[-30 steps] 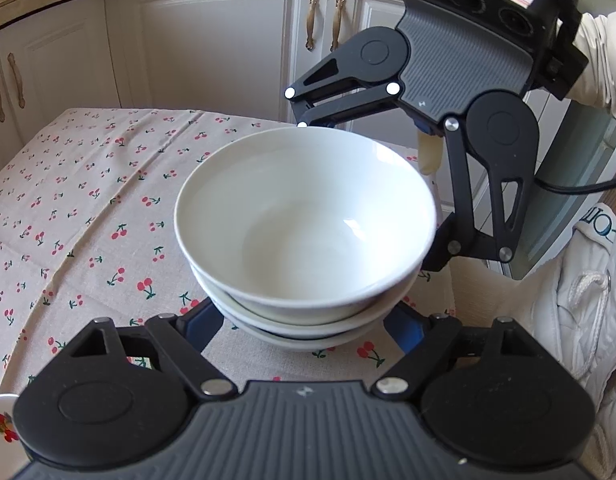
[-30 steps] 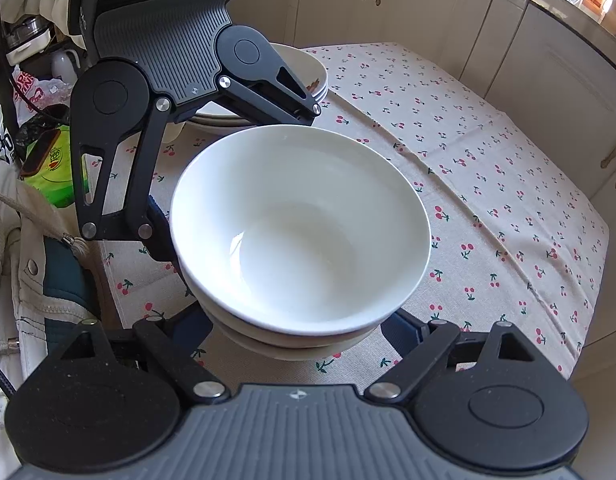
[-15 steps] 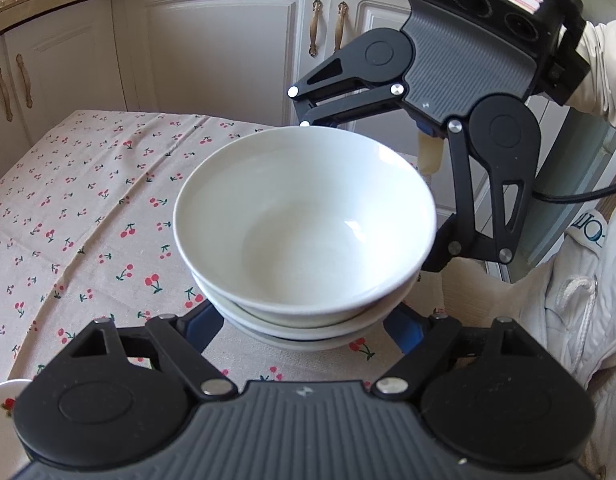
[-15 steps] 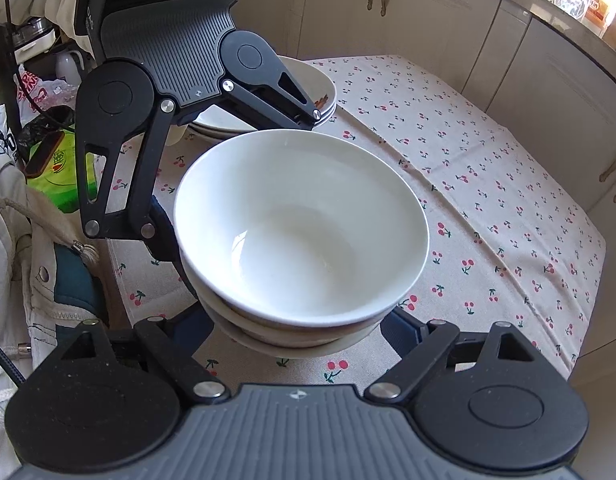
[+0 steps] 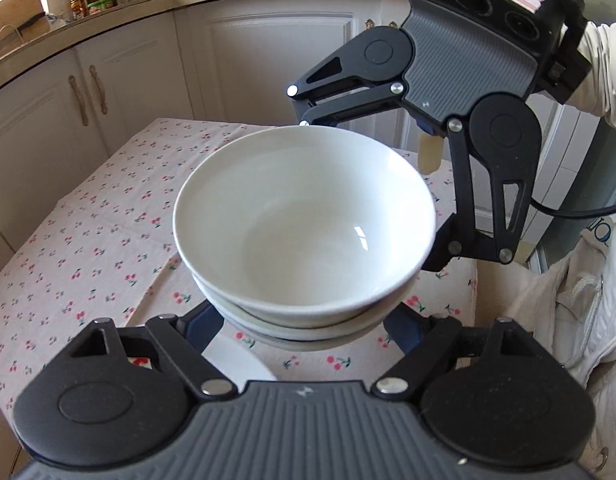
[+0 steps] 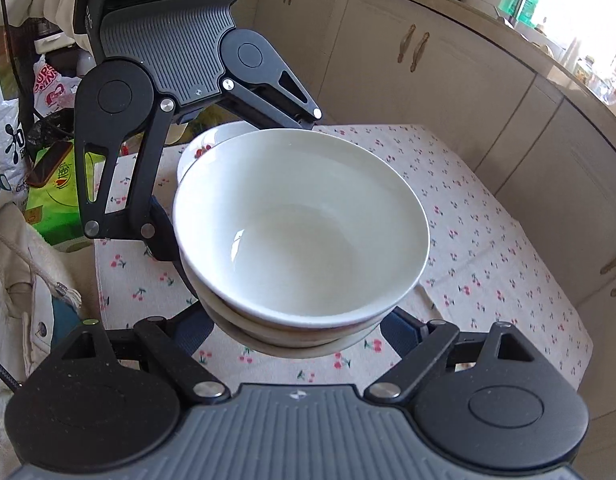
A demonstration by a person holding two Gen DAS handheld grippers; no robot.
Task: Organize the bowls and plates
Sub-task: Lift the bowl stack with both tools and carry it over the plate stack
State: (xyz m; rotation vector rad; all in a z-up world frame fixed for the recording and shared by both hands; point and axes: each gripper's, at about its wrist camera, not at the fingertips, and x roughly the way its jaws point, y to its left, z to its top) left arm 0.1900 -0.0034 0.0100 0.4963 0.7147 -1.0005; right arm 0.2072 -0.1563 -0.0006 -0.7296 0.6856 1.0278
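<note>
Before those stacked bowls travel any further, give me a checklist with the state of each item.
1. Left gripper cradles the bowl stack from its side, blue fingers spread around the lower bowls: ok.
2. Right gripper does the same from the opposite side: ok.
3. Firm finger contact on the bowl walls: cannot tell, the contact points are hidden under the stack.
4. Stack sits nested and roughly level, top bowl empty: ok.
5. Stack is clear of the cherry tablecloth: it appears lifted, ok.
6. Second pile of dishes lies just behind the stack in the right wrist view; the gap between them: cannot tell.
</note>
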